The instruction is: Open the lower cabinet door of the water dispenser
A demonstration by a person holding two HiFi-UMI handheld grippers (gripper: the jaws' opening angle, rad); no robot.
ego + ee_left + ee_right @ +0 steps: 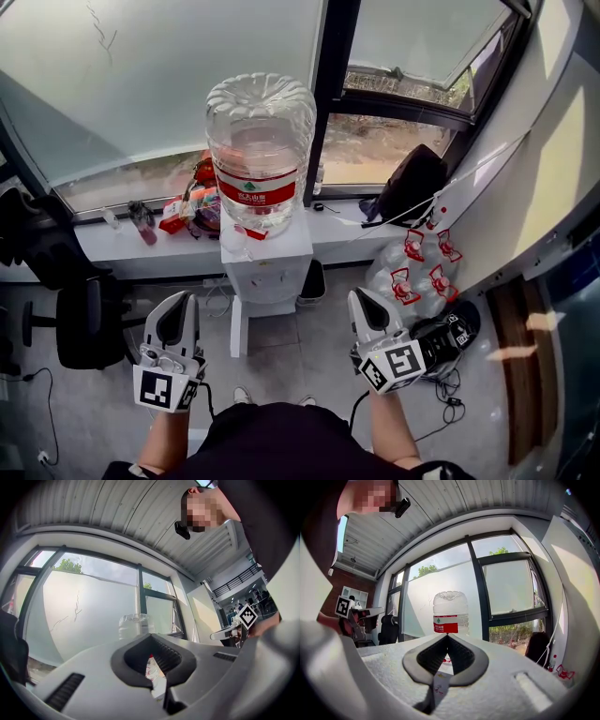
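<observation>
I find the water dispenser (270,267) standing on the floor against the window ledge (122,246), straight ahead of me, white, with a large clear bottle (260,141) upright on top. The head view looks down so steeply that I see only its top and upper front, and I cannot make out the lower cabinet door. A black office chair (89,323) stands to its left. A clear bag of empty bottles (412,272) lies to its right.

The left tool (178,302) is held near the dispenser's left side, apart from it. It is clenched, its jaw tips together, and grips nothing.

The right tool (362,298) is held off the dispenser's right side. It is likewise clenched tip to tip, empty and clear of the cabinet.
</observation>
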